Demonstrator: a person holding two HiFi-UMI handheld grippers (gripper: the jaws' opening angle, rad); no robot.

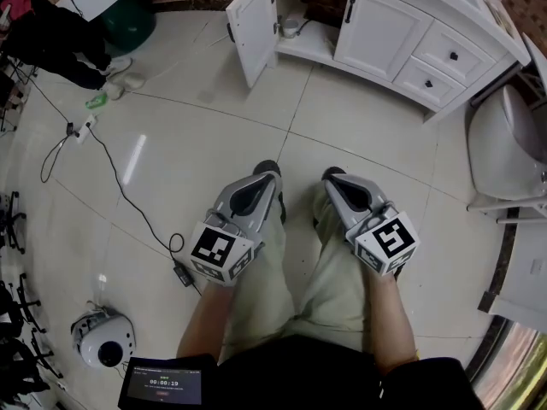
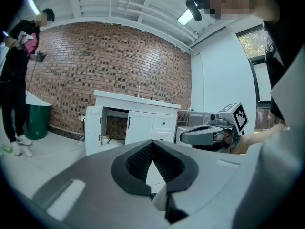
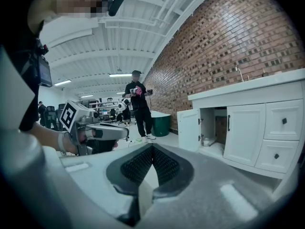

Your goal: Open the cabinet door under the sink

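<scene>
The white sink cabinet (image 1: pixel 402 24) stands at the top of the head view, well ahead of me. Its left door (image 1: pixel 252 28) is swung wide open and shows a shelf with a small item inside; the neighbouring door (image 1: pixel 379 31) with a dark handle is closed. My left gripper (image 1: pixel 267 172) and right gripper (image 1: pixel 333 176) are held side by side over the tiled floor, far from the cabinet, both shut with nothing in them. In the left gripper view the left gripper (image 2: pixel 152 142) points toward the open door (image 2: pixel 93 124). In the right gripper view the right gripper (image 3: pixel 152 147) has the open door (image 3: pixel 189 129) ahead to its right.
A green bin (image 1: pixel 128 17) stands at the far left, near a person in black (image 3: pixel 138 104). A black cable (image 1: pixel 120 190) with a power strip trails across the floor on the left. A round white device (image 1: pixel 102 340) sits near my feet. A white seat (image 1: pixel 508 143) stands at the right.
</scene>
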